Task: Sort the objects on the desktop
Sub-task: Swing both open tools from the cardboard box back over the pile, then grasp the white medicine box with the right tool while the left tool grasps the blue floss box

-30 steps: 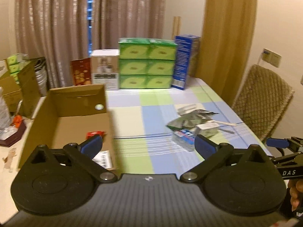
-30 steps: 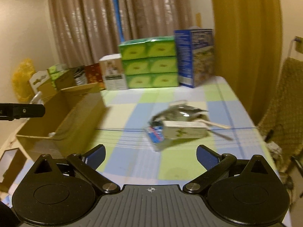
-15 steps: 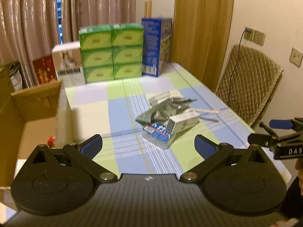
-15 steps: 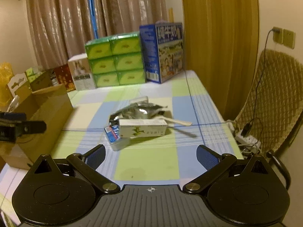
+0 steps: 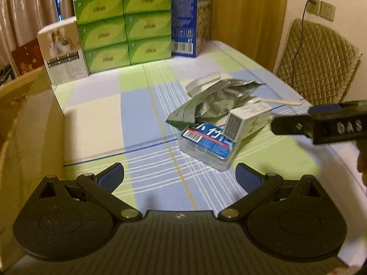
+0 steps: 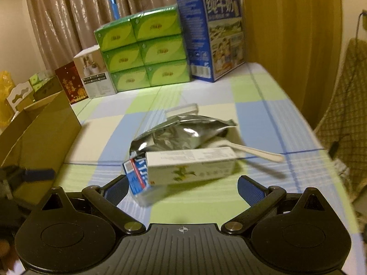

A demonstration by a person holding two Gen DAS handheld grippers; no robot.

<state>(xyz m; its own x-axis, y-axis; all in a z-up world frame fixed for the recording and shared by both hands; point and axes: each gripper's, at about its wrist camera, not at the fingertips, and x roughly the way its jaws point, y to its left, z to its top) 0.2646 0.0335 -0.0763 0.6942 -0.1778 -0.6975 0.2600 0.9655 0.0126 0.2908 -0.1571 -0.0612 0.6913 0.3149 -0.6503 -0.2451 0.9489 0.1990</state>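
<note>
Both tools hang above the checked tablecloth with nothing between their blue pads: the left gripper is spread wide and empty, and the right gripper is likewise spread wide and empty, just short of the pile it faces. That pile sits near the middle of the table, toward its right-hand side. A crumpled silver foil bag lies with its mouth torn open; what it holds cannot be told. In front of it a long white carton printed with a green plant rests on top of a clear plastic box with a blue and red label, tilted across it. A pale plastic spoon lies just behind the carton, its handle pointing right, and a flat white item lies behind the bag. At the left edge of the table stands an open cardboard box; its inside is hidden from both views. Along the far edge stand 6 green tissue packs stacked 3 high in 2 columns, with a tall blue milk carton case touching their right side and a white box at their left.
</note>
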